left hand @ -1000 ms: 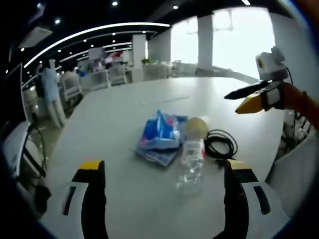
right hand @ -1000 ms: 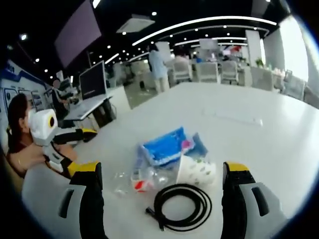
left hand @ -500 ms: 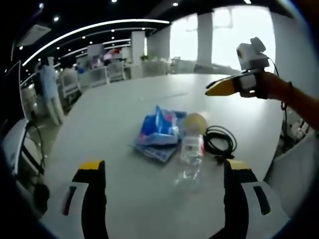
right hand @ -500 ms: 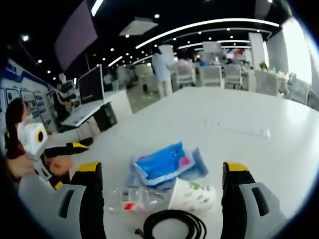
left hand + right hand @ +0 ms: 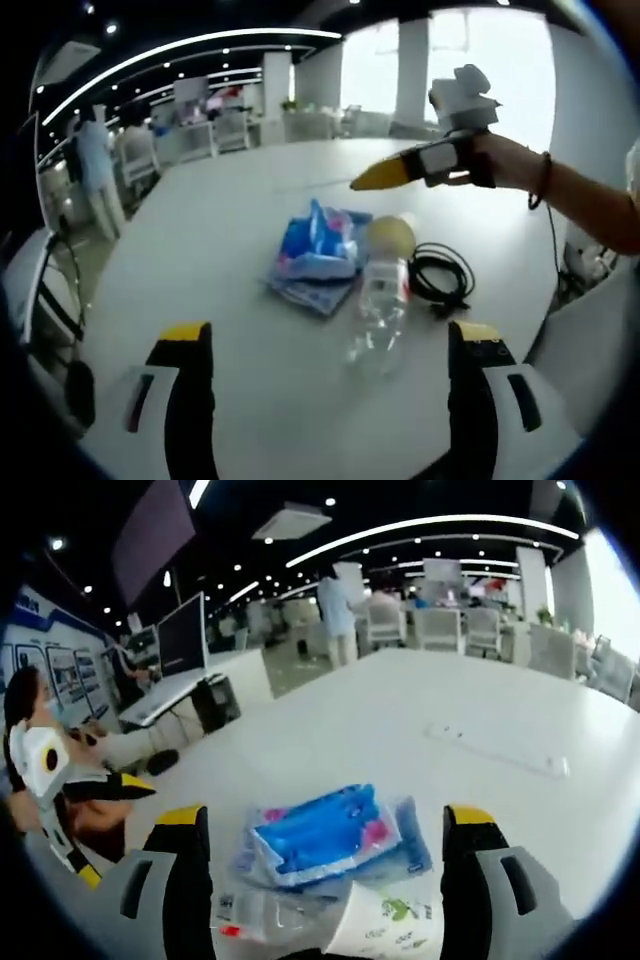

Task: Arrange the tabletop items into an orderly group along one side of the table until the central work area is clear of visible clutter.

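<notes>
The right gripper [image 5: 365, 181] has advanced, agape, hiding the cable [image 5: 441, 279]; left gripper [image 5: 330, 360] agape.

A large dark monitor [image 5: 182, 635] stands on a desk beyond the table's edge. White office chairs [image 5: 440, 628] line the far side of the room under long curved ceiling light strips [image 5: 420, 525]. A person in a pale blue top [image 5: 337, 608] stands among them.

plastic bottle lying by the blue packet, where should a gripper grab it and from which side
Grip the clear plastic bottle across its middle, coming down from above. It lies flat, so its round sides are exposed. The blue packet crowds one side and the paper cup its far end, so close on the body nearer the free end.
</notes>
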A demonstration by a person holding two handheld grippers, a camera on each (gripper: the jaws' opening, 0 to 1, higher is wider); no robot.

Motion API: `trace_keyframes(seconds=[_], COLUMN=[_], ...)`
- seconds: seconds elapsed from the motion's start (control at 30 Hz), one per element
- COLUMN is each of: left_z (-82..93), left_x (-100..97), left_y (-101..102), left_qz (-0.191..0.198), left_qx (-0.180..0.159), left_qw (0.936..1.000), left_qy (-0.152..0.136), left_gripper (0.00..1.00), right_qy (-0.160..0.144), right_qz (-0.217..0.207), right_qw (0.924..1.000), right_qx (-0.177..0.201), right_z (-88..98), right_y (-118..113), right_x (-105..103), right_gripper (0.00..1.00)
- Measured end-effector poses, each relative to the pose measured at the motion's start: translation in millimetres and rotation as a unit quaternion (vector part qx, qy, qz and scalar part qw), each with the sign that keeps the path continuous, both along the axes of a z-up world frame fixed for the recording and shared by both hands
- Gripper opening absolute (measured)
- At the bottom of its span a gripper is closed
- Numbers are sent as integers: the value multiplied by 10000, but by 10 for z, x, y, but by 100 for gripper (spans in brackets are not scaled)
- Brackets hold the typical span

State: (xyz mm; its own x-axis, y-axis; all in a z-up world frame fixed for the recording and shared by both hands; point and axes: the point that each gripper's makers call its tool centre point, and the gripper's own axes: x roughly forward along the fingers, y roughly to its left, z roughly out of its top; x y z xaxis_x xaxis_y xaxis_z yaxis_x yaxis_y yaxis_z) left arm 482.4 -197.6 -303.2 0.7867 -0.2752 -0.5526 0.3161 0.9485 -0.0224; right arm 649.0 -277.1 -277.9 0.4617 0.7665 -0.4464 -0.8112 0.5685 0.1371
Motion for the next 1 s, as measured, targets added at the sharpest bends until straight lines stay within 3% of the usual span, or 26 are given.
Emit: trace_keyframes(seconds=[0.27,0.47,0.63,0.77,1.0], left_z=[32,-25,-42,-49,-54], left_x=[21,2,-2,-7,-10], left_y=[-8,24,21,28,43], left_qz=[-2,8,-17,19,57], left_qx=[-35,89,114,60,19], left_qw=[9999,10000,9999,10000,10000], left_qy=[-113,10,34,64,79], left_gripper=[95,94,94,94,92], right_qy=[-12,-121,-191,-434,-310], right_qz=[129,261,331,394,469], right_qw=[9999,9996,9993,9980,9977], right_qx=[-6,-62,-3,-253,-386], right_z=[-131,-243,-313,-428,-626], right_y=[204,311,361,359,370], right_x=[235,369,468,557,605], right_gripper=[93,88,81,72,59])
